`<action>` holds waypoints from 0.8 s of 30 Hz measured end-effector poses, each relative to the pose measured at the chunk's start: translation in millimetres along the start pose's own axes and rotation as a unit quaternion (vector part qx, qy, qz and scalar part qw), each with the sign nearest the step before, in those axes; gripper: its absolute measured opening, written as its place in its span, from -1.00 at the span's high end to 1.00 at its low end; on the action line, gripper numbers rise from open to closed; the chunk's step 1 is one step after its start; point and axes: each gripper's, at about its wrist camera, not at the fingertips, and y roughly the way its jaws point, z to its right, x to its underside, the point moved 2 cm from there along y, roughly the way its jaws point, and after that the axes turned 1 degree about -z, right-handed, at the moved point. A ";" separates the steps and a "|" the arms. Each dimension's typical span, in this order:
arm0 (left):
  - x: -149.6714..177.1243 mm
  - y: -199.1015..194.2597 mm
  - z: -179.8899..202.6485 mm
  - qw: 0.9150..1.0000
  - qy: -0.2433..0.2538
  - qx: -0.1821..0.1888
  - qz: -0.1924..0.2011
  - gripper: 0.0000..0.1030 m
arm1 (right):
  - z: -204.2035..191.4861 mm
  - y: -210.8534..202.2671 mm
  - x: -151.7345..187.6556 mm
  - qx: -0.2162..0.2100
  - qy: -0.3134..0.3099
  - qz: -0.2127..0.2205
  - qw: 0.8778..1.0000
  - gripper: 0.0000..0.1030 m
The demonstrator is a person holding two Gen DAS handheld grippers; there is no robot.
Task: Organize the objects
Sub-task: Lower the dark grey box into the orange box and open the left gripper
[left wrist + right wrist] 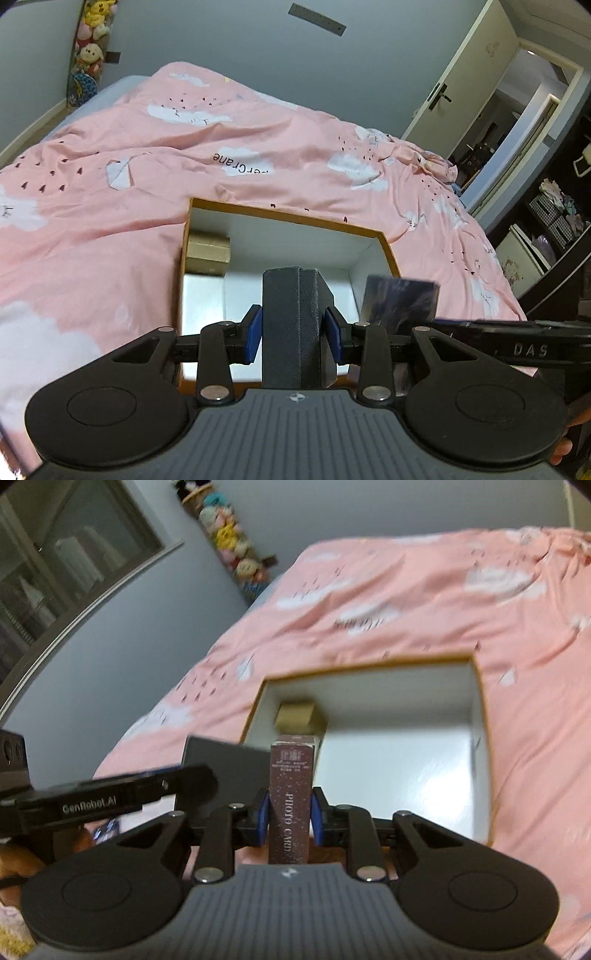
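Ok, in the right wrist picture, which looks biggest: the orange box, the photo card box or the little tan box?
1. orange box
2. photo card box, though it is nearest the camera
3. little tan box

You have a dark grey textured case (295, 325) between blue pads (255, 334) and a maroon, white-speckled photo card box (291, 797) with white lettering. Your open box (388, 243) is orange outside and white inside, holding a small tan carton (207, 254). Your duvet (110, 206) is pink with white clouds and dark specks
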 end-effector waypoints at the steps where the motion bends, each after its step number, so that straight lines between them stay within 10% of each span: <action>1: -2.1 7.2 -1.4 1.000 -0.002 -0.001 -0.004 0.21 | 3.6 3.3 -4.7 0.003 0.002 0.004 1.000 0.53; 24: 31.4 146.4 -29.0 0.989 -0.054 -0.019 -0.139 0.20 | 93.3 112.4 -0.1 0.047 0.066 -0.092 0.992 0.53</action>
